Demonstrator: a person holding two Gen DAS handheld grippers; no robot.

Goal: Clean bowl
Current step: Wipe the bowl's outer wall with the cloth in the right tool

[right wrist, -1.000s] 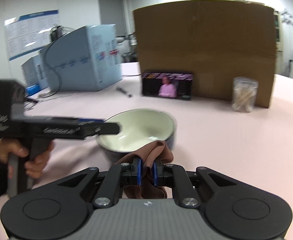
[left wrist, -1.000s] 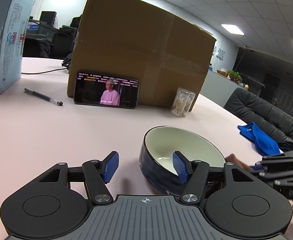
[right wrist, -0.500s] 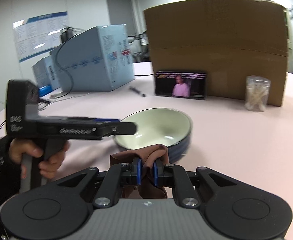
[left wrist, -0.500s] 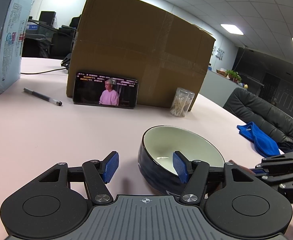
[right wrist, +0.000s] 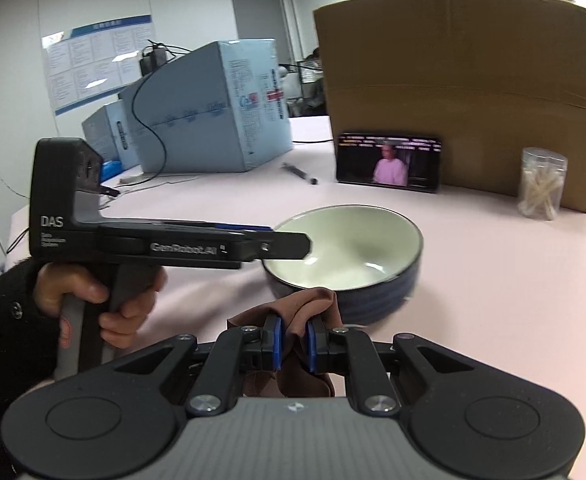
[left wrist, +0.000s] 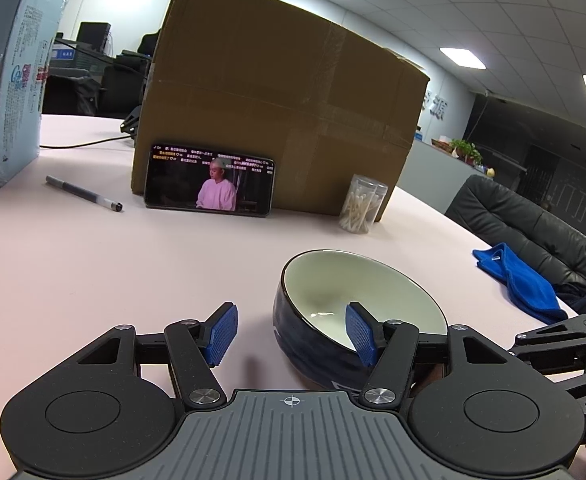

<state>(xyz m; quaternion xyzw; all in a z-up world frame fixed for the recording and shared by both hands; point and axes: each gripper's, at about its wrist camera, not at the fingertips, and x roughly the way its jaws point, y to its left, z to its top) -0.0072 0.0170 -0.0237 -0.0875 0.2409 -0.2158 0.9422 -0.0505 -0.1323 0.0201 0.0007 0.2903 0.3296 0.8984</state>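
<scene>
Fingers first: right gripper (right wrist: 293,346) is clamped on a bunched brown cloth (right wrist: 301,304), pads nearly together with fabric squeezed between them. Left gripper (left wrist: 289,334) has jaws partway apart, gripping nothing; its right pad (left wrist: 361,334) sits over the bowl's near rim, left pad outside on the table side. Whether that right pad touches the rim, can't tell

Bowl (left wrist: 357,300), dark blue outside, cream inside, sits upright on the pink table (left wrist: 93,272), just ahead of both grippers. From the right wrist view the left gripper's fingertips reach over the bowl's left rim; cloth is just short of the near rim, not yet inside

Step in hand, my read: brace bowl, get cloth in. To do it well:
- close left jaws on the rim wall before wiping, otherwise the bowl will skate on the smooth top
- lift cloth over the near rim, don't push into the outer wall
- sweep the cream inside in circles, keep the right clamp tight so fabric doesn't slip out
- keep the wiping path clear of the left pad

Count: one bowl, one brown cloth, one blue cloth (left wrist: 517,276) at the table's right edge, one phone (left wrist: 209,186) leaning on one cardboard box (left wrist: 277,112), one pen (left wrist: 83,199), one clear tub of cotton swabs (left wrist: 361,209), two pale blue cartons (right wrist: 213,108) in the right wrist view
</scene>
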